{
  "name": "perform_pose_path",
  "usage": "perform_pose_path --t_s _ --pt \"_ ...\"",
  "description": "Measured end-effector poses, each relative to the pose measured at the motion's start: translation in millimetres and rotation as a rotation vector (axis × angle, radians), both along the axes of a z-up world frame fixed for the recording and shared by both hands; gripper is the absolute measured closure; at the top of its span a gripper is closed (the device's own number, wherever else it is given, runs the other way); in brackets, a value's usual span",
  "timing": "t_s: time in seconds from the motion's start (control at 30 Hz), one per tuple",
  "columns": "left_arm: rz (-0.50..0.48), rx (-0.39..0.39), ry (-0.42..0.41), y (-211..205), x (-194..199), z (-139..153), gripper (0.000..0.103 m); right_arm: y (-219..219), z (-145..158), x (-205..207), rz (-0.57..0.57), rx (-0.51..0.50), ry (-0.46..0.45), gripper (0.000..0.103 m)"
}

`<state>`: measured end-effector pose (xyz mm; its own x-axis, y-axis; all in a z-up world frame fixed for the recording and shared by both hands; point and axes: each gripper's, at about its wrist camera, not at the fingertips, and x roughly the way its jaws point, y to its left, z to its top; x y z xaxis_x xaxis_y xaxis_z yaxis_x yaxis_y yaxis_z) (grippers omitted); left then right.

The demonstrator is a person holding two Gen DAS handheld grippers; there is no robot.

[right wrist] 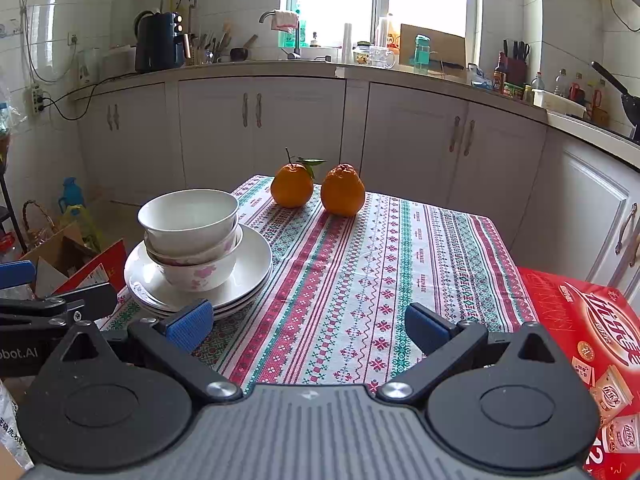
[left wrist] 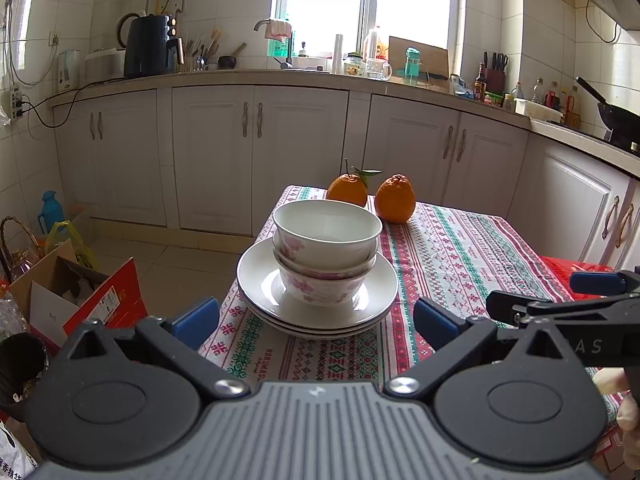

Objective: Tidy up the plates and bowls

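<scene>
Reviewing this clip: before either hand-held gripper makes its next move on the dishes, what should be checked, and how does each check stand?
1. Left hand-held gripper open and holding nothing: ok.
2. Right hand-held gripper open and holding nothing: ok.
3. Bowls nested upright on the plates: ok.
4. Plates fully on the tablecloth: not ok, near its left edge.
5. Oranges apart from the stack: ok.
6. Task complete: cannot tell.

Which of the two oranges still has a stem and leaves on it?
The left orange, the one closer to the stacked bowls. A thin stem and green leaves stick up from its top; the right orange has only a bumpy, bare crown.
</scene>
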<state>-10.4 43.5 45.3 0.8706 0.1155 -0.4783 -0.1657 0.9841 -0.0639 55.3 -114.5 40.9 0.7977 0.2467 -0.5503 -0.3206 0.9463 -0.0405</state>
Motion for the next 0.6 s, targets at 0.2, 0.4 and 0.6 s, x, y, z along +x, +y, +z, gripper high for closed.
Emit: perform_pose_path --t_s 0.2,0.4,0.6 --pt "0.001 -0.002 0.001 -1.2 -0.8 0.5 0.001 0.5 0.6 -0.8 -0.001 -0.003 -0.005 0.0" --pt "0.0 -0.003 -0.002 -0.7 -1.2 1.1 0.001 0.9 1.0 -1.5 -0.002 -0.004 -0.009 0.0" --pt "0.0 -0.002 -0.002 -0.9 -1.1 1.4 0.001 0.2 1.6 -1.6 -0.004 -0.003 -0.013 0.0"
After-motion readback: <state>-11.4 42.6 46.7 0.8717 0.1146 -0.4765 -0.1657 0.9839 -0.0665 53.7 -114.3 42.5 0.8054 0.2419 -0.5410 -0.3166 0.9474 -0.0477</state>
